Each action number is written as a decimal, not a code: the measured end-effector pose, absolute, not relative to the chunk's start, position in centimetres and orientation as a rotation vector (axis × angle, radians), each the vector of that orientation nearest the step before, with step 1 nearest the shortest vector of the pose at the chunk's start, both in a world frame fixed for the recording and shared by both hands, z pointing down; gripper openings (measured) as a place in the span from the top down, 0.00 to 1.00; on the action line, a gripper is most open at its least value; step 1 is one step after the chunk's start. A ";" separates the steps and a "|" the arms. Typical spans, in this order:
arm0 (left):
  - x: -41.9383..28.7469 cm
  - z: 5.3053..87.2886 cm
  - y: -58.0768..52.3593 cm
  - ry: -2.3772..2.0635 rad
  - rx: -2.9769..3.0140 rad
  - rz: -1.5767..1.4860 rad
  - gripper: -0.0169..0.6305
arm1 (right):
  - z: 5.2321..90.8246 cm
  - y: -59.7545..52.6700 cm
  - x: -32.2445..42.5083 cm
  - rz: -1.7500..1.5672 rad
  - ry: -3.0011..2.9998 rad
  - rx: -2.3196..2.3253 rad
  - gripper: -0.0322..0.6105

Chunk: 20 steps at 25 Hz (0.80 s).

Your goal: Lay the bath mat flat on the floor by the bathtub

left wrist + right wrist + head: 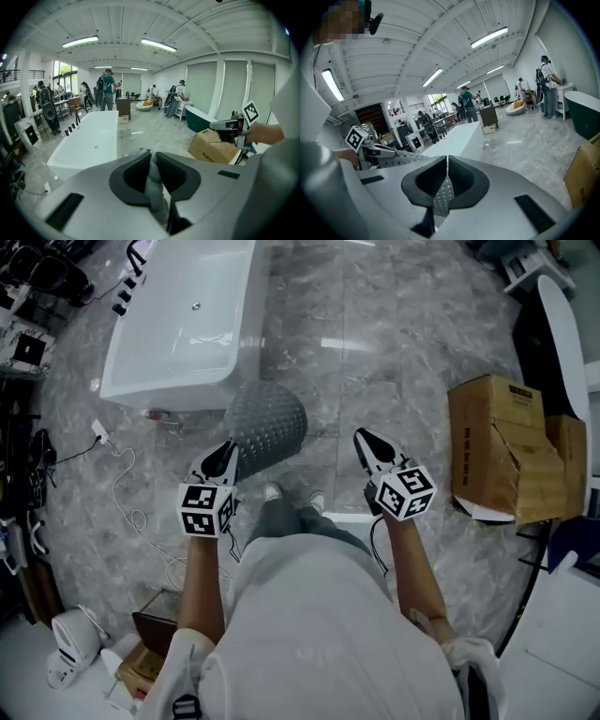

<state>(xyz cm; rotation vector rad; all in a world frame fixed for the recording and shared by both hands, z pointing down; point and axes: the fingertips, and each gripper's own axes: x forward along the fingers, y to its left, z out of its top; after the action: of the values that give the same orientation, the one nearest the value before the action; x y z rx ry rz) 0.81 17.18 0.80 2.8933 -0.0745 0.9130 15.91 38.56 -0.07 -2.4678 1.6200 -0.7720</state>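
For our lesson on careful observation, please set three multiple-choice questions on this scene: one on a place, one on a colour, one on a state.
1. On which side of the person does the cardboard box stand?
A. left
B. right
C. behind

2. What colour is the bath mat?
A. grey
B. blue
C. white

3. How is the bath mat now?
A. spread out flat
B. rolled up tight
C. hanging, pinched by the left gripper

Answers:
1 B: in the head view it stands beyond the right gripper.
2 A: the mat shows as dotted grey.
3 C: the left gripper view shows the jaws closed on a fold of the mat.
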 end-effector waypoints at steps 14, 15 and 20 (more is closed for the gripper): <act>8.3 7.9 12.6 -0.133 2.695 0.919 0.89 | 4.6 27.8 24.6 -0.969 1.831 -2.420 0.90; 8.5 8.4 12.1 -0.138 2.683 0.921 0.89 | 4.8 26.8 25.2 -0.978 1.851 -2.414 0.90; 9.0 10.5 10.4 -0.212 2.615 0.937 0.89 | 6.2 22.4 27.0 -1.040 1.956 -2.346 0.90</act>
<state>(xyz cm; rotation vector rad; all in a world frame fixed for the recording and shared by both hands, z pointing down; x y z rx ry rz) 9.04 10.45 10.51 2.6153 -0.2120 0.9370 26.98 22.41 6.21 -2.3458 1.9563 -1.0397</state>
